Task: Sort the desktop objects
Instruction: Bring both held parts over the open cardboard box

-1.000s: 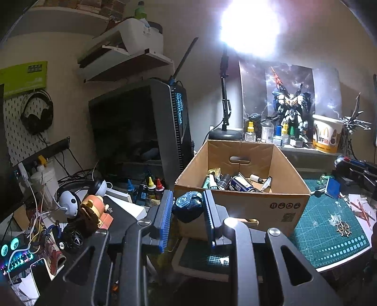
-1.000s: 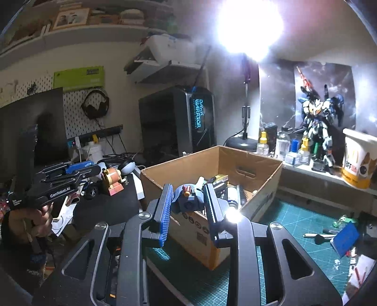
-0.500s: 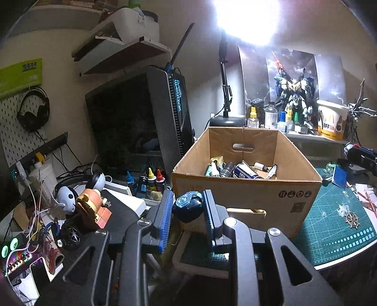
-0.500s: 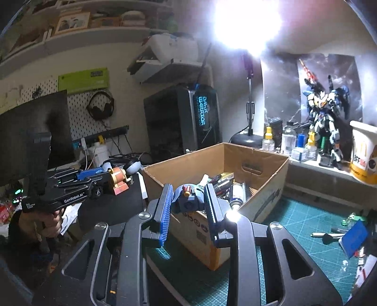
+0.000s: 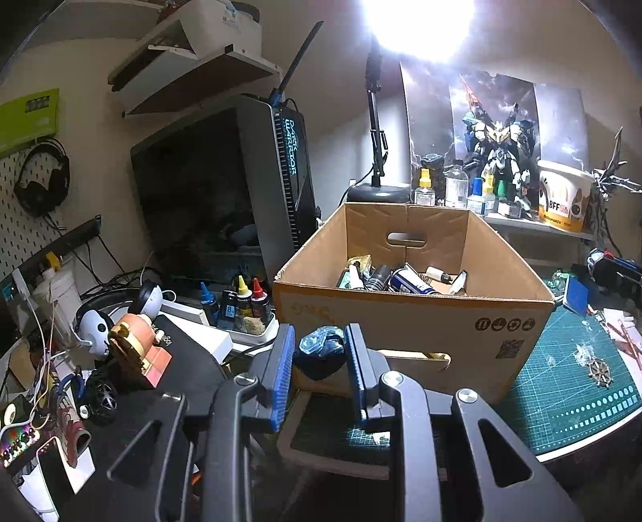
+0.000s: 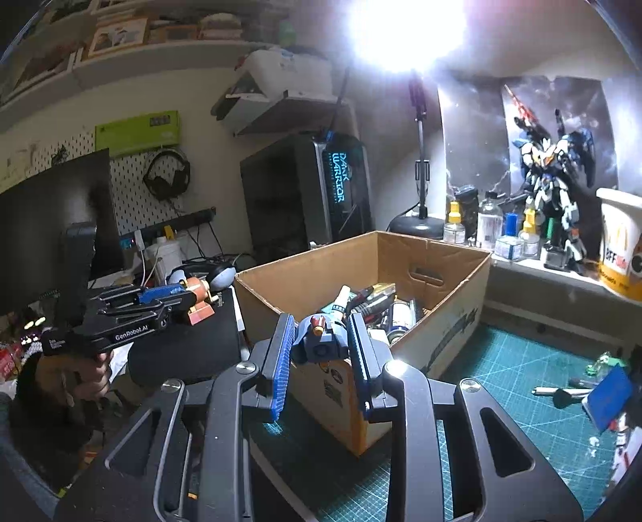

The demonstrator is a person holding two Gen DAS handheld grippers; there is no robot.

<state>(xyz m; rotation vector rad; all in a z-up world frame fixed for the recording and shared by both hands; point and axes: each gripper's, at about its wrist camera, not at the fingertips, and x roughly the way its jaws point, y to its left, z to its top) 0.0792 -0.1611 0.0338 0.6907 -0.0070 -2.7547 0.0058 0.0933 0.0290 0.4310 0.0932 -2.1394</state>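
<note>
Left tool (image 5: 319, 361) clamps a dark wrapped lump (image 5: 319, 353); right tool (image 6: 319, 345) clamps a blue toy part (image 6: 319, 339).

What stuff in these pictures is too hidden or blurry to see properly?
- Lamp head, both views: glare whites it out.
- Box bottom, both views: near wall and jumbled things hide it.
- Dark lump in the left hand-held gripper, left view: pads cover its sides; what it is, unclear.
- Blue toy part in the right hand-held gripper, right view: lower half hidden.
- Person, right view: only a hand shows.
</note>
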